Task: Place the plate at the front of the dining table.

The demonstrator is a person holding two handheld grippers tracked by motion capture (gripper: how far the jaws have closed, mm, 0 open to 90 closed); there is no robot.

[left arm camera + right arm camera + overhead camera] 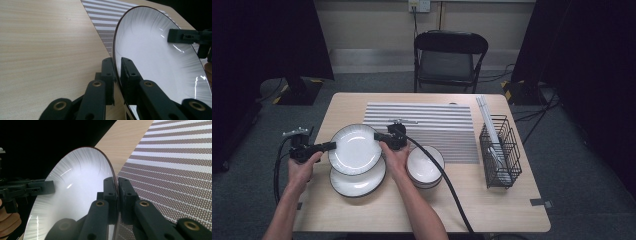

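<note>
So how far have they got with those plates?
Early on, it seems. The top plate is lifted off a second plate that lies on the table; the left gripper and right gripper each pinch its rim on opposite sides. The wire rack carries no plates yet, and the stacked bowls sit untouched. If the rack is the goal, everything remains to be placed.

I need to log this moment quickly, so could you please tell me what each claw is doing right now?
Left claw: shut on the left rim of the upper plate.
Right claw: shut on the same plate's right rim.
</note>
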